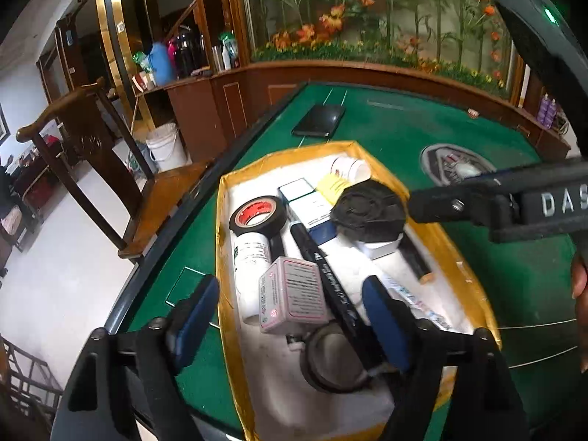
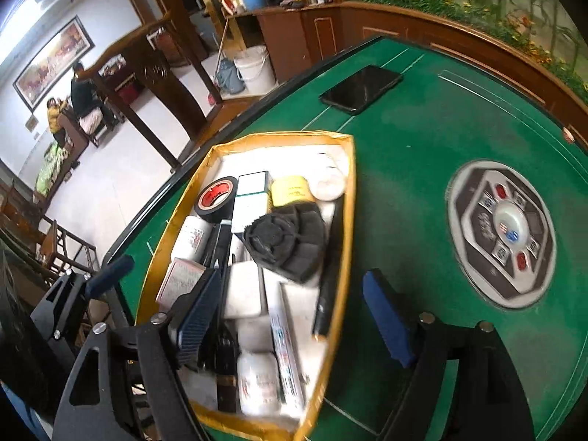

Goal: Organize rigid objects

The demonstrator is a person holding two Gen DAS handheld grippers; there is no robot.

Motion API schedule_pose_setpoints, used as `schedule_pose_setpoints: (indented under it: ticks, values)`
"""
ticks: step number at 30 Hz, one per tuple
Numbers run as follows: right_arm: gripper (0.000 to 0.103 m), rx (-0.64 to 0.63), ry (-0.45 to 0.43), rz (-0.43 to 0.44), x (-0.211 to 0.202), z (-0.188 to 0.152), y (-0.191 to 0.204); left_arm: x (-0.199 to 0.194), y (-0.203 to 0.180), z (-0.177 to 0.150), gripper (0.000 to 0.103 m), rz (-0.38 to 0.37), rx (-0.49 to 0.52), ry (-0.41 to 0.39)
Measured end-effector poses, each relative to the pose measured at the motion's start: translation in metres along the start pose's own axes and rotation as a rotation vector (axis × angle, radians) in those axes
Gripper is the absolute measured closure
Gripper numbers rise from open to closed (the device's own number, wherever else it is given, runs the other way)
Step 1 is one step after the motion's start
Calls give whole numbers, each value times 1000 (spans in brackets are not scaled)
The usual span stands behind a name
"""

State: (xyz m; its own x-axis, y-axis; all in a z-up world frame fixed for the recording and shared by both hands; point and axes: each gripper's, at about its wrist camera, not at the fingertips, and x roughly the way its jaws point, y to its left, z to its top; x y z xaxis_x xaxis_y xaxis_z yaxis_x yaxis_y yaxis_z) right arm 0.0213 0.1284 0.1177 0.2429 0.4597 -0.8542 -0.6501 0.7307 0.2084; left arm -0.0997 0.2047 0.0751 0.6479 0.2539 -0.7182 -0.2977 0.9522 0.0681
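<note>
1. Left wrist view: the left gripper [image 1: 294, 305] hangs over the near end of the yellow-rimmed tray [image 1: 433, 220], its jaws spread wide and grasping nothing. One blue pad [image 1: 386, 323] sits above the tray's contents; the other is outside the tray's left rim.
2. Same view: the tray rests on the green felt table [image 1: 422, 125]. Inside lie a black tape roll [image 1: 258, 213], a white bottle [image 1: 250, 257], a pink box [image 1: 292, 294] partly on the bottle, a black marker [image 1: 327, 272] and a black foam disc [image 1: 369, 211].
3. Same view: the right gripper [image 1: 496, 198] enters from the right, just beside the foam disc; whether it touches cannot be told.
4. Same view: a black phone [image 1: 319, 120] lies on the felt beyond the tray.
5. Right wrist view: the right gripper [image 2: 294, 312] is released, jaws wide apart and empty. Its left pad [image 2: 200, 316] is above the tray's [image 2: 345, 257] contents; the right pad is above the bare felt [image 2: 422, 147].
6. Same view: the tape roll [image 2: 217, 196], pink box [image 2: 180, 279] and foam disc [image 2: 290, 242] lie in the tray. The table's centre panel [image 2: 501, 235] is well apart to the right.
</note>
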Motion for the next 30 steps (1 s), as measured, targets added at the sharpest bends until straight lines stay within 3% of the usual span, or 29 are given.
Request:
schedule_pose_setpoints:
  ticks: [5, 12, 16, 24, 27, 30]
  values:
    - [23, 15, -51, -19, -27, -30, -18, -19, 1, 0, 13, -35, -40, 23]
    - [21, 39, -62, 13, -50, -66, -37, -62, 13, 18, 5, 54, -123, 1]
    - [21, 29, -70, 24, -64, -76, -45, -111, 14, 41, 5, 150, -122, -68]
    - [21, -11, -106, 42, -83, -81, -46, -227, 6, 80, 5, 191, -86, -281]
    - [21, -29, -119, 49, -86, -80, -45, -246, 8, 76, 0, 223, -111, -378]
    - [21, -44, -140, 51, -92, -78, -43, -237, 9, 77, 0, 289, -124, -363]
